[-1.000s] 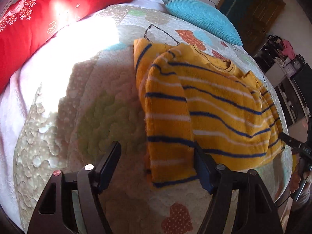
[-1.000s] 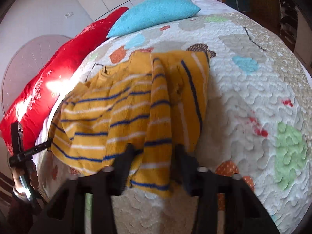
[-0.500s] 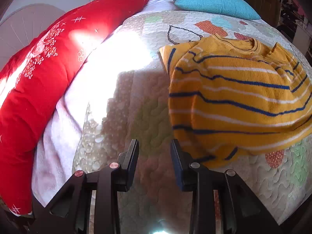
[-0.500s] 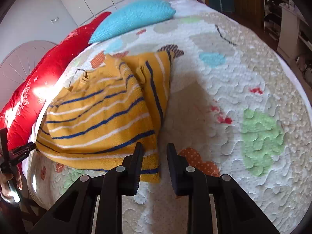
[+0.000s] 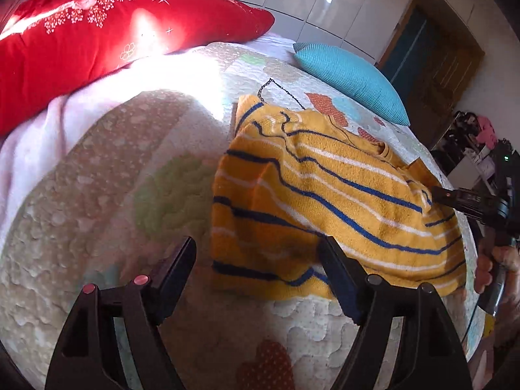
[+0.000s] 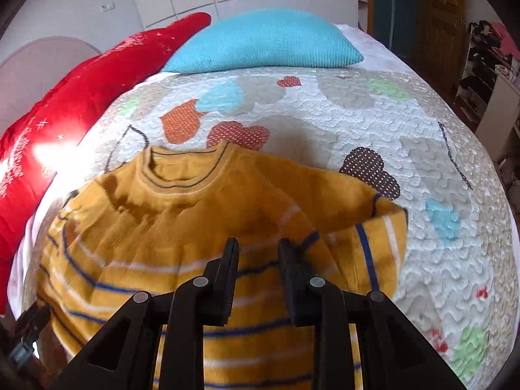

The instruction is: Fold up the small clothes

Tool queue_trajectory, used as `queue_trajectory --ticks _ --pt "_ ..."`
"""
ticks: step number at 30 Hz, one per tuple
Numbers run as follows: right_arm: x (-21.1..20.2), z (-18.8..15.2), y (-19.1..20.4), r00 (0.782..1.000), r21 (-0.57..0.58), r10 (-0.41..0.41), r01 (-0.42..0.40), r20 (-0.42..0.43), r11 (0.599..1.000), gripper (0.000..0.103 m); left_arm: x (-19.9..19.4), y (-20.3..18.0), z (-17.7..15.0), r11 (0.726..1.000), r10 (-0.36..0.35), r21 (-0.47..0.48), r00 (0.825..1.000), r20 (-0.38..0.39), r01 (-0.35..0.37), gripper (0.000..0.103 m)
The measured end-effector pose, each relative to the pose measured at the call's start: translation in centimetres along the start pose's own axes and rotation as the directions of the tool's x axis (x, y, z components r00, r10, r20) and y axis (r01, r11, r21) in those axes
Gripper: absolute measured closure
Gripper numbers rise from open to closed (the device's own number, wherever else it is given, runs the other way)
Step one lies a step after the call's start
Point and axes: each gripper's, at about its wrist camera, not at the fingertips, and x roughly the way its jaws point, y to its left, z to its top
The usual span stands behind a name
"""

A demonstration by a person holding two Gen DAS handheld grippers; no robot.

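Observation:
A small yellow sweater (image 5: 328, 191) with blue and white stripes lies on the quilted bed, both sleeves folded in over the body. My left gripper (image 5: 256, 260) is wide open and empty, low at the sweater's near hem corner. In the right wrist view the sweater (image 6: 182, 221) lies collar away from me. My right gripper (image 6: 258, 253) hovers over its right part with the jaws a narrow gap apart and nothing between them. The right gripper also shows in the left wrist view (image 5: 468, 201) at the sweater's far edge.
A long red pillow (image 5: 97, 42) lies along the left of the bed. A turquoise pillow (image 6: 263, 42) lies at the head. The patterned quilt (image 6: 422, 149) spreads around the sweater. Shelves with clutter (image 6: 484, 65) stand at the right wall.
My left gripper has opened wide and returned to the sweater's hem. My right gripper has moved from the hem side to over the sweater, now facing its collar.

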Motion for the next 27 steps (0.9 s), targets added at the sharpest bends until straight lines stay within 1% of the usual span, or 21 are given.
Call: queue_trajectory --ticks 2,3,4,6,7,8,9,10,11,13,14,15,17,18,20,23,25,27 --pt "3.1 1.3 -1.0 0.995 0.044 -0.049 0.052 -0.084 0.998 0.076 0.4 0.2 -0.5 1.0 0.0 0.011 1.0 0.028 0.0 0.025" --pt "4.4 1.7 -1.5 0.99 0.064 -0.058 0.067 -0.125 0.996 0.077 0.4 0.3 -0.9 1.0 -0.015 0.014 0.999 0.046 0.015 0.024" --pt "4.6 2.1 -1.7 0.99 0.077 -0.062 0.072 -0.126 0.994 0.077 0.3 0.4 -1.2 0.999 -0.031 0.012 0.998 0.059 0.03 0.023" --pt "3.5 2.9 -0.9 0.989 0.066 -0.115 0.121 -0.089 0.99 0.077 -0.1 0.8 -1.4 0.999 -0.054 -0.001 0.996 0.073 0.055 0.022" --pt "2.0 3.2 0.0 0.987 0.045 -0.155 0.156 -0.035 0.987 0.077 -0.2 1.0 -1.4 0.998 -0.069 -0.009 0.994 0.081 0.07 0.022" --pt "0.3 3.4 1.4 0.984 0.018 -0.177 0.176 0.035 0.984 0.075 -0.4 1.2 -1.5 0.996 -0.085 -0.017 0.993 0.087 0.086 0.022" --pt "-1.4 3.4 3.1 0.983 -0.015 -0.16 0.162 0.09 0.987 0.075 -0.7 1.6 -1.5 0.995 -0.097 -0.025 0.991 0.09 0.099 0.022" --pt "-2.6 3.4 4.9 0.986 -0.053 -0.118 0.125 0.113 0.991 0.075 -0.9 1.7 -1.5 0.993 -0.107 -0.034 0.99 0.093 0.111 0.022" --pt "-3.4 3.3 6.9 0.991 -0.095 -0.068 0.078 0.112 0.992 0.075 -1.2 1.9 -1.5 0.992 -0.113 -0.042 0.989 0.098 0.118 0.022" --pt "-3.7 3.0 11.4 0.997 -0.181 0.045 -0.034 0.059 0.983 0.075 -2.0 2.1 -1.4 0.99 -0.127 -0.046 0.986 0.112 0.133 0.022" --pt "-3.5 2.7 13.6 0.995 -0.216 0.1 -0.092 0.022 0.972 0.075 -2.4 2.2 -1.4 0.989 -0.137 -0.045 0.983 0.121 0.144 0.022" --pt "-3.1 2.3 15.7 0.99 -0.244 0.139 -0.136 -0.004 0.96 0.075 -2.9 2.3 -1.4 0.988 -0.142 -0.045 0.981 0.134 0.149 0.022" --pt "-1.7 1.6 19.9 0.983 -0.292 0.18 -0.184 -0.041 0.938 0.076 -3.9 2.8 -1.3 0.988 -0.137 -0.044 0.978 0.16 0.146 0.022" --pt "-0.6 1.3 21.8 0.981 -0.312 0.183 -0.192 -0.059 0.93 0.076 -4.3 3.1 -1.2 0.989 -0.129 -0.046 0.977 0.171 0.138 0.022" --pt "2.3 0.9 24.9 0.982 -0.335 0.156 -0.182 -0.103 0.924 0.076 -4.8 4.1 -1.1 0.99 -0.109 -0.068 0.977 0.186 0.123 0.022" --pt "7.0 0.4 27.9 0.986 -0.36 0.063 -0.116 -0.154 0.926 0.076 -5.3 6.1 -0.8 0.985 -0.097 -0.124 0.976 0.194 0.122 0.022" --pt "9.5 0.4 29.0 0.982 -0.38 0.018 -0.09 -0.187 0.921 0.075 -5.5 7.3 -0.6 0.982 -0.081 -0.153 0.977 0.197 0.112 0.022" --pt "9.6 0.8 29.5 0.987 -0.399 -0.01 -0.056 -0.16 0.915 0.074 -5.8 8.4 -0.7 0.976 -0.075 -0.186 0.977 0.2 0.113 0.022"
